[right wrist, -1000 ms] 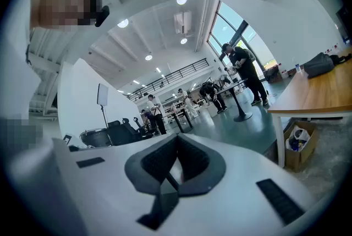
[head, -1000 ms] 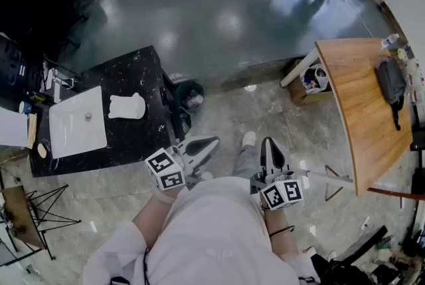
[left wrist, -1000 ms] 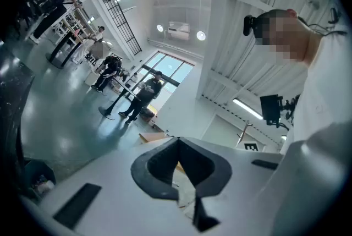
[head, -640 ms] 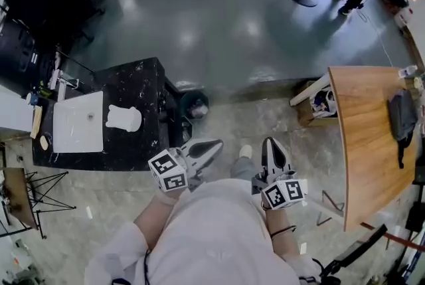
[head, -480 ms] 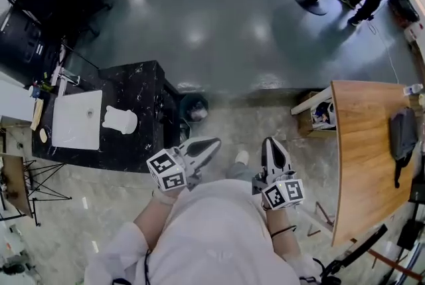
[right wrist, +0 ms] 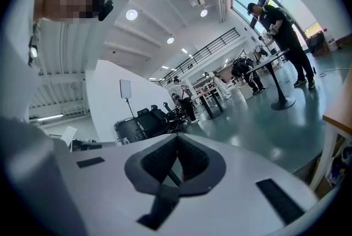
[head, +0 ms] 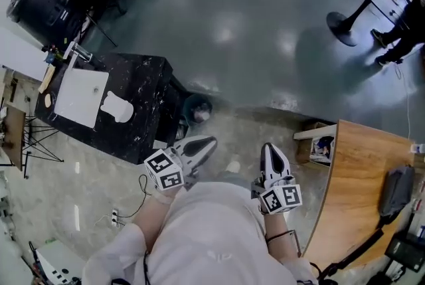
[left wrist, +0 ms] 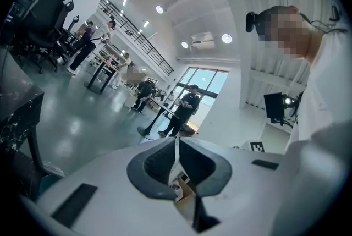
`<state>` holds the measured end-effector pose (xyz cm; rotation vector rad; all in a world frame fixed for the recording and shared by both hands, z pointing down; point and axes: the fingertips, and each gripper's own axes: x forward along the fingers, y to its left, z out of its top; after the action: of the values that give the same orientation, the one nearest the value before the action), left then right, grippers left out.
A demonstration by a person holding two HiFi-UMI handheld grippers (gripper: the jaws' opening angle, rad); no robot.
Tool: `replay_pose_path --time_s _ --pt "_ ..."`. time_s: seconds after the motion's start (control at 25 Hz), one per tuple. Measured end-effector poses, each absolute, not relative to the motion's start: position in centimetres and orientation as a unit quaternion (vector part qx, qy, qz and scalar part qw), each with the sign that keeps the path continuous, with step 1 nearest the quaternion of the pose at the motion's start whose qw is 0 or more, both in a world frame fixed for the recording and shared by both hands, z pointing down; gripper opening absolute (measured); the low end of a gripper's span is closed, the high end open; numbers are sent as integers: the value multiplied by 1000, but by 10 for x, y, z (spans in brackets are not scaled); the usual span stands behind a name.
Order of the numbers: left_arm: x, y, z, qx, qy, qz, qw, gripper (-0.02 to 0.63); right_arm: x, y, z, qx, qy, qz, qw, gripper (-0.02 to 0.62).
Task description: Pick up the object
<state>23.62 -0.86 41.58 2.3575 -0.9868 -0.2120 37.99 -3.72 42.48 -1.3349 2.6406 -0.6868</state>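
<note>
A white, lumpy object lies on a black marble counter, beside a white rectangular basin. Both grippers are held close to the person's body, well short of the counter and above the floor. My left gripper is shut with nothing in it; its jaws meet in the left gripper view. My right gripper is shut and empty too, with its jaws together in the right gripper view. Both point out into the room, and neither gripper view shows the white object.
A round bin stands at the counter's right corner. A curved wooden table with a dark bag fills the lower right. Stands and cables sit left of the counter. People stand at tall tables far off.
The head view has swung: the counter has turned and sits higher at the left, and the wooden table has slid to the lower right. Both grippers stay shut in front of the body.
</note>
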Motion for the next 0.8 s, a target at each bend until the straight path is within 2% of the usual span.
replay_pose_path --time_s 0.2,0.44,0.8 --pt "222 -9 427 861 -410 -82 289 9 364 -51 437 -399 885 -237 40 23" --pt "171 -11 426 819 -480 -118 293 9 327 -66 434 -356 904 -234 16 22" --pt "50 8 439 736 -587 -178 288 9 222 -88 441 -269 934 -233 -29 23"
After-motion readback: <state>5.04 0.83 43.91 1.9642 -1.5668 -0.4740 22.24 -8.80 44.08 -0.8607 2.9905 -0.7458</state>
